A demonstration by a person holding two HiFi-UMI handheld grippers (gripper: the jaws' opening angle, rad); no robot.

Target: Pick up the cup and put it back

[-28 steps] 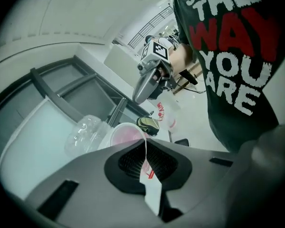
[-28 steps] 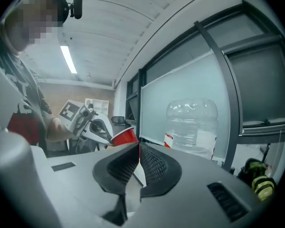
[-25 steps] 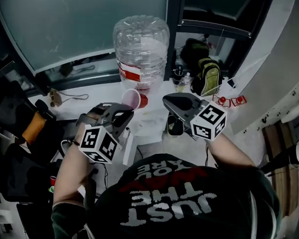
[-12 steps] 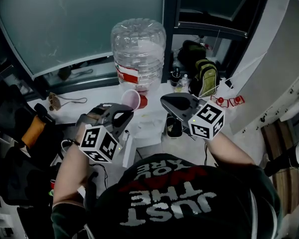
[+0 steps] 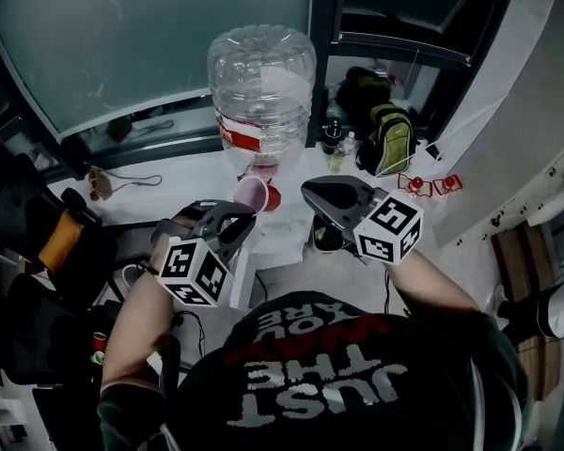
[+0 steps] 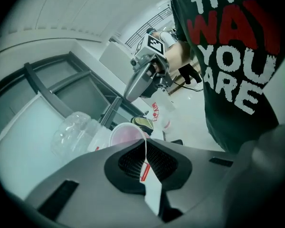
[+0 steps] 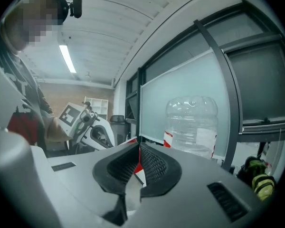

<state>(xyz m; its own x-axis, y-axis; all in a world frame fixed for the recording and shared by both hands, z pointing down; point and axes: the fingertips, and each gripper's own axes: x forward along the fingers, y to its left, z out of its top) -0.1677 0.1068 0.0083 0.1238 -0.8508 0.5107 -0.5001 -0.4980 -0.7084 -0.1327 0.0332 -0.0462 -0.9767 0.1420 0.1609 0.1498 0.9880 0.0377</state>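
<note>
Water bottle: a big clear water bottle (image 5: 263, 87) with a red-and-white band is standing before the frosted window pane (image 5: 150, 36), in the middle of the head view.

Cup: the pink cup (image 5: 251, 194) is hanging just in front of the water bottle's lower end, on the person's side of it. It is tilting, so that its mouth is facing up toward the head camera.

Left gripper: the left gripper (image 5: 242, 220) is reaching toward the water bottle from the near left. Its jaws are pressing together on the thin wall of the cup (the left gripper view is showing the rim going down between the two pads).

Right gripper: the right gripper (image 5: 310, 194) is pointing toward the water bottle from the near right, just beside the cup but apart from it. Its jaws are lying together.

Marker cubes: each gripper is carrying its cube on the end away from the water bottle.

Backpack: a green and black backpack (image 5: 390, 139) is leaning to the right of the water bottle, by the dark window frame.

White surface: the white surface (image 5: 169, 181) is stretching left of the water bottle, and a small cord is lying on it.

Person: a black shirt (image 5: 329, 383) with white and red letters is filling the view nearest the camera, well apart from the water bottle.
</note>
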